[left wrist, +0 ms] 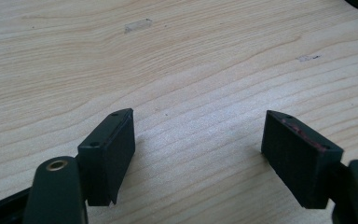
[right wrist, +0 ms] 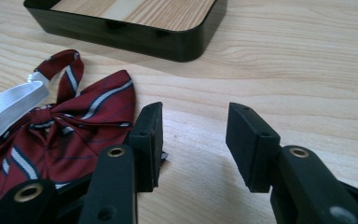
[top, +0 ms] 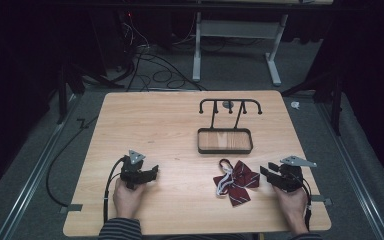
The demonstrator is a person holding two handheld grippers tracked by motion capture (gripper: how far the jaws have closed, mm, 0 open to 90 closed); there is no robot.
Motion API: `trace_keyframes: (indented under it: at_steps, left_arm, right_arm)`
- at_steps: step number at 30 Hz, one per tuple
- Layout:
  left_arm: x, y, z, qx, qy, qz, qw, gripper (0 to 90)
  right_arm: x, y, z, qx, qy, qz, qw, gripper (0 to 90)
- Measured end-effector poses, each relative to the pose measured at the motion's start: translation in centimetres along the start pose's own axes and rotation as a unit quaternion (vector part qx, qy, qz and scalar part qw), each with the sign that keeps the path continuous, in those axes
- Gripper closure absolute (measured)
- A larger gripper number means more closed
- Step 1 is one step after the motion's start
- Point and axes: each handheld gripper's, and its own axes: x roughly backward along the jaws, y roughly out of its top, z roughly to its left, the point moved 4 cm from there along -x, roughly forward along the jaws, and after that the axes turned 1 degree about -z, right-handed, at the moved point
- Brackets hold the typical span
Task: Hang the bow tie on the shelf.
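A red striped bow tie [top: 237, 182] lies on the counter [top: 170, 130] near its front right corner, just in front of a black stand's tray [top: 225, 141]. The right hand-held gripper [top: 269, 175], jaws spread and empty, rests just beside the bow tie. The left hand-held gripper [top: 152, 173], also spread, sits well apart near the front left.

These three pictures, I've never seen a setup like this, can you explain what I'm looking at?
A person sits at a wooden table, holding a two-jawed tool in each hand. The high view looks down from above; the other two come from cameras riding on each tool. The left hand-held gripper rests open over bare wood. The right hand-held gripper is open too, beside a dark red striped bow tie with a white strap, holding nothing. Behind the bow tie stands a black rack with hooks over a small tray.
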Motion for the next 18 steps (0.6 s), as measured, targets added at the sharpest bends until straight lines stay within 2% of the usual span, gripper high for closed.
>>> trace_keyframes:
  at_steps: [18]
  left_arm:
    - [0.0, 0.0, 0.0, 0.000, 0.000, -0.001, 1.0000, 26.3]
  right_arm:
    - [-0.1, 0.8, 1.9, 0.022, 0.024, -0.006, 0.9995, 58.6]
